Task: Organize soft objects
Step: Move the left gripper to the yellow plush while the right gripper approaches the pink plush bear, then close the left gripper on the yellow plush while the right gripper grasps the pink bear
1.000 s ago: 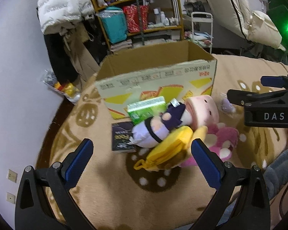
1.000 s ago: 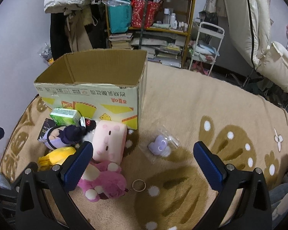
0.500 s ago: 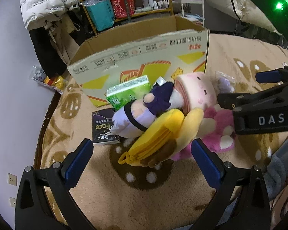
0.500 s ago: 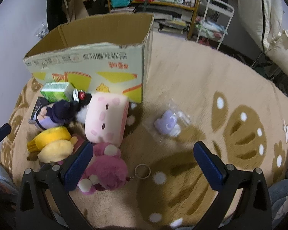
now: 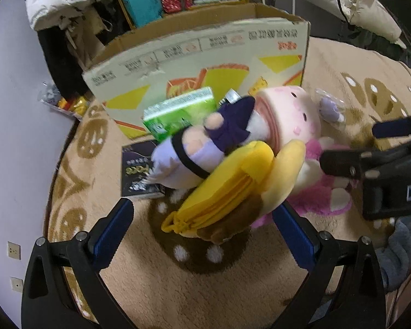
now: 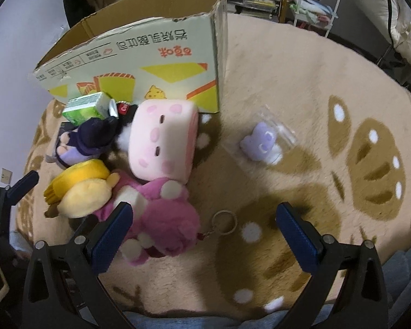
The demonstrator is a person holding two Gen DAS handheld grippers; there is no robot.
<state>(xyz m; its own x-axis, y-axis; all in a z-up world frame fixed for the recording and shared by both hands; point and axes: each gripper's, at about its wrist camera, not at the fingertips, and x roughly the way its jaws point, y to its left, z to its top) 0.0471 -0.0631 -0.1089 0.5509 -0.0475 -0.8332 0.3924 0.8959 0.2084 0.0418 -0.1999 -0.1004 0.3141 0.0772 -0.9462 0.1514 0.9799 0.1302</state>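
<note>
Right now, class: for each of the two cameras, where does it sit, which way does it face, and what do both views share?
Left wrist: sits on the left tongs, open, facing the banana plush before the cardboard box; the right tongs intrude from the right.
Right wrist: sits on the right tongs, open, looking down on the pink furry plush and keyring; left tongs at the left edge, trousers below.
Shared: box, banana plush, square pink plush.

Plush toys heaped before cardboard box (image 6: 139,54): pink block (image 6: 163,144), magenta bear (image 6: 161,219), yellow banana (image 5: 233,189), purple doll (image 5: 202,148). Small lilac plush (image 6: 260,142) lies apart, bagged.
</note>
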